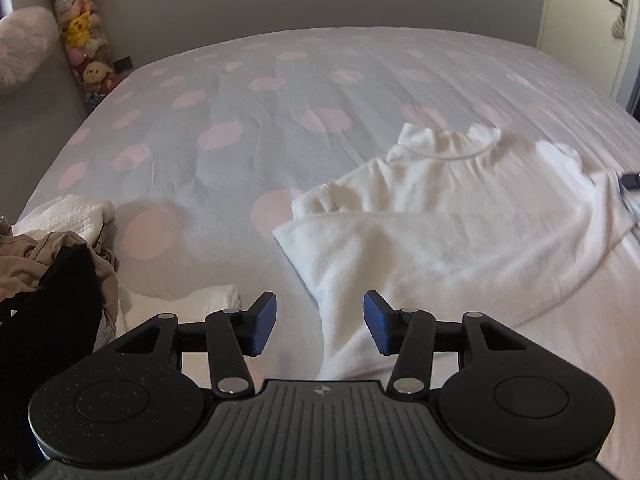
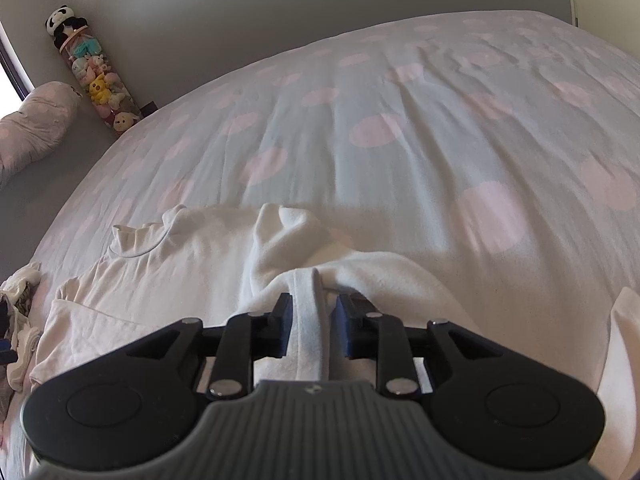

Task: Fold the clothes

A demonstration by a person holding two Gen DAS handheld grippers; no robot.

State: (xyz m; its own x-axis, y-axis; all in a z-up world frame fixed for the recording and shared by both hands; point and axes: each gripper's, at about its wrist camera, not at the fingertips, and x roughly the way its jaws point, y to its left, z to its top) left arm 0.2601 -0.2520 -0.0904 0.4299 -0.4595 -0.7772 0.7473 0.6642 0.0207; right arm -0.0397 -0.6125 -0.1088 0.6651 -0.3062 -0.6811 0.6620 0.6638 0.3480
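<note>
A white top being folded on a spotted bed, seen from two hand-held grippers.

Nearest, the left gripper [image 1: 320, 326] is held with its jaws well apart and nothing between them, above the near edge of the white top [image 1: 440, 232]. The right gripper [image 2: 310, 326] is seen with its jaws partly apart; a band of the top's fabric runs between them, and the pads appear not to be pressing on it. The top is spread on the bed [image 1: 240, 92] with a sleeve laid across its body, probably an early fold; the collar [image 1: 452, 144] lies at the top's far end. Left of the top, a pile of other clothes [image 1: 60, 248] is heaped, likely awaiting folding. Beyond the top, a tube of plush toys [image 2: 96, 80] stands in the corner.
</note>
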